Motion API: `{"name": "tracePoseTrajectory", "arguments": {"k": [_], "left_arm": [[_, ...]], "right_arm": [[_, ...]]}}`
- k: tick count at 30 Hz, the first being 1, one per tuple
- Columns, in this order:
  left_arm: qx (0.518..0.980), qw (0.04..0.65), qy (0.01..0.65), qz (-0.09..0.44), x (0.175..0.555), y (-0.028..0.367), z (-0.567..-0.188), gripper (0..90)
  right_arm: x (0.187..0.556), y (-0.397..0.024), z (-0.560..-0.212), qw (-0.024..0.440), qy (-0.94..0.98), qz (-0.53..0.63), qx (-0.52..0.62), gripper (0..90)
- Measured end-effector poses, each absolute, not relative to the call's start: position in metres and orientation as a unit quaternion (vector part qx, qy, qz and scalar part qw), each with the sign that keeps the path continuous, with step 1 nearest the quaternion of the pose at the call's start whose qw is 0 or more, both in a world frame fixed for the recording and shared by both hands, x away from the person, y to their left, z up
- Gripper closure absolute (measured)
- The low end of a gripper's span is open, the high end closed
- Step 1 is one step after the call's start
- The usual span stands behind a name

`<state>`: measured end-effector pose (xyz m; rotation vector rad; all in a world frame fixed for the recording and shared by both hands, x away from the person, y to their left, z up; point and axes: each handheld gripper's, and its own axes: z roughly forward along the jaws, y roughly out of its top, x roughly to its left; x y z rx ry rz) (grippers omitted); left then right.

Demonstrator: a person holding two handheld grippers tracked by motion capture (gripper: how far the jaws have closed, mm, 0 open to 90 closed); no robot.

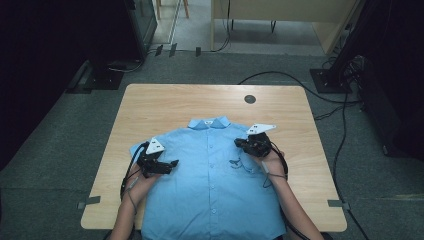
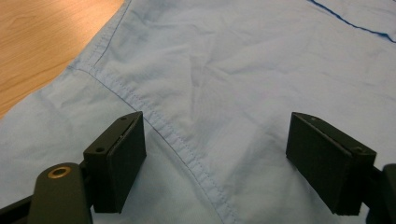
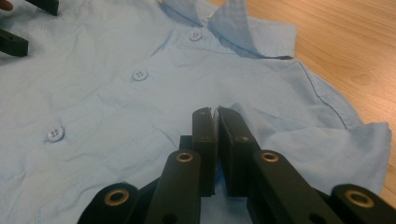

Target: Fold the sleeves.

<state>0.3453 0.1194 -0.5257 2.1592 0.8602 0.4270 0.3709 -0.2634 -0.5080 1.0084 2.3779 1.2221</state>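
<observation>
step: folding the light blue shirt (image 1: pixel 215 185) | left gripper (image 2: pixel 215 158) spread wide above sleeve seam | right gripper (image 3: pixel 217 112) pinching shoulder fabric | next: left must clamp too

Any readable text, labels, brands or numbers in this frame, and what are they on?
None can be read.
Collar label inside the blue shirt: a small dark mark in the high view, too small to read.
Dark embroidered mark on the shirt's chest: a shape, not legible text.
Left gripper and right gripper: no markings visible.
</observation>
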Motion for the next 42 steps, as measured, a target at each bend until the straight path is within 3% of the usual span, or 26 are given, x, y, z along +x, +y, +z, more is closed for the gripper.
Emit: {"name": "tracePoseTrajectory", "arguments": {"k": [11, 12, 15, 16, 19, 42], "left_arm": [[0.845, 0.379, 0.337, 0.167, 0.345, 0.119, -0.526, 19.9], [0.845, 0.380, 0.337, 0.167, 0.345, 0.119, -0.526, 19.9], [0.845, 0.380, 0.337, 0.167, 0.345, 0.119, -0.526, 19.9], [0.845, 0.380, 0.337, 0.167, 0.345, 0.119, -0.526, 19.9], [0.845, 0.379, 0.337, 0.167, 0.345, 0.119, -0.526, 19.9], [0.845, 0.379, 0.337, 0.167, 0.345, 0.119, -0.526, 19.9]], "right_arm": [[0.373, -0.264, -0.507, 0.121, 0.825, 0.433, 0.344, 71.9], [0.373, -0.264, -0.507, 0.121, 0.825, 0.433, 0.344, 65.8], [0.374, -0.265, -0.508, 0.121, 0.822, 0.435, 0.347, 63.9], [0.374, -0.265, -0.508, 0.121, 0.822, 0.435, 0.347, 55.1], [0.374, -0.268, -0.504, 0.127, 0.818, 0.442, 0.344, 50.4], [0.369, -0.273, -0.505, 0.147, 0.839, 0.417, 0.317, 38.5]]}}
